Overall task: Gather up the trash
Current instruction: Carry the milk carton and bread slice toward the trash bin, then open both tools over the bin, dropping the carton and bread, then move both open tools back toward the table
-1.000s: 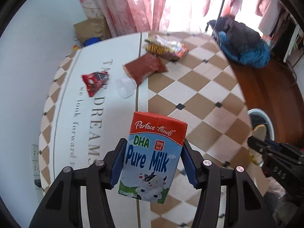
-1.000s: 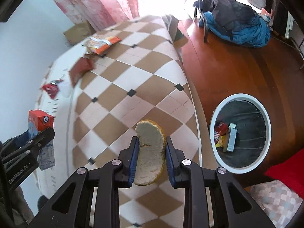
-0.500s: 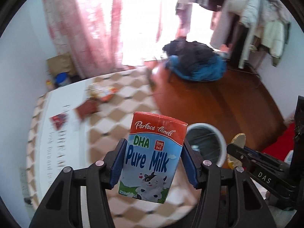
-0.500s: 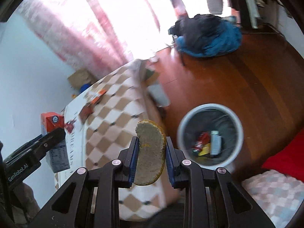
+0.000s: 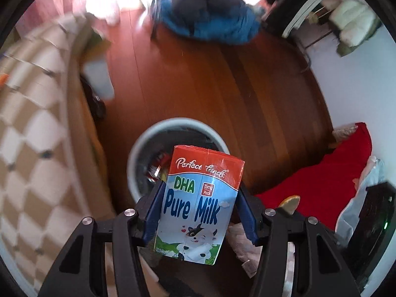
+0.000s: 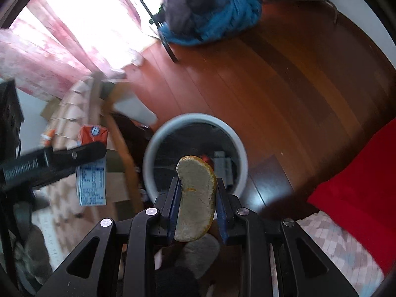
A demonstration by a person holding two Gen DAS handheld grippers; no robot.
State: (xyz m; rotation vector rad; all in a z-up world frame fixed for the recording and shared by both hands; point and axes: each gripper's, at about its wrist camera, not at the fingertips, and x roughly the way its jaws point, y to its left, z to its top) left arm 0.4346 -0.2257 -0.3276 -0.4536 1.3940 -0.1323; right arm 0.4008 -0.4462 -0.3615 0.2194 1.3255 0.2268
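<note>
Right tongs (image 6: 196,206) grip peel (image 6: 195,199) — above bin (image 6: 158,136)

Light: blown-out window (image 6: 99,24) glare | blur: left edges | distortion: fisheye

My left gripper (image 5: 199,206) pinches a milk carton (image 5: 196,205) of glossy printed card. My right gripper (image 6: 196,204), matt black plastic with small metal screws, pinches a rough, pithy peel (image 6: 195,198). The bin (image 6: 243,153) rim looks smooth plastic; the wooden floor (image 6: 284,74) shines.
</note>
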